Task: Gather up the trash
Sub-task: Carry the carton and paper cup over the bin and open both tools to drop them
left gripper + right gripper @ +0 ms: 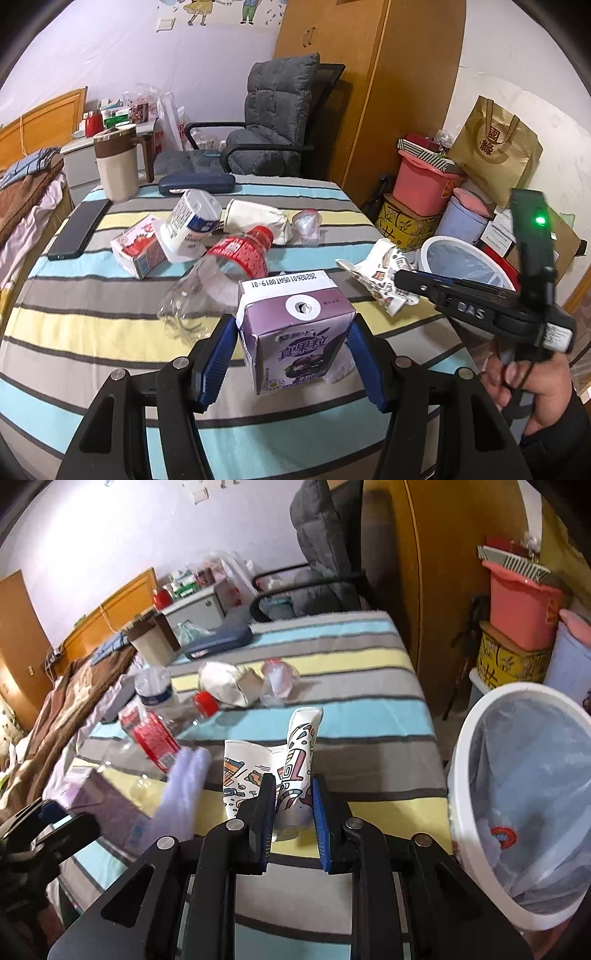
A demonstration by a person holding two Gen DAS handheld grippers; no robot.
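While the white bin (517,805) beside the desk (351,657) holds only a scrap or two at the bottom of its liner, collection looks barely started. Left gripper (291,354) is clamped on the purple carton (295,332), right gripper (293,812) pinches the crumpled printed paper cup (295,760); neither is over the bin yet. Remaining on the desk: red-label bottle (236,254), red carton (138,249), white can (190,221), white wrapper (258,218), small plastic cup (306,225).
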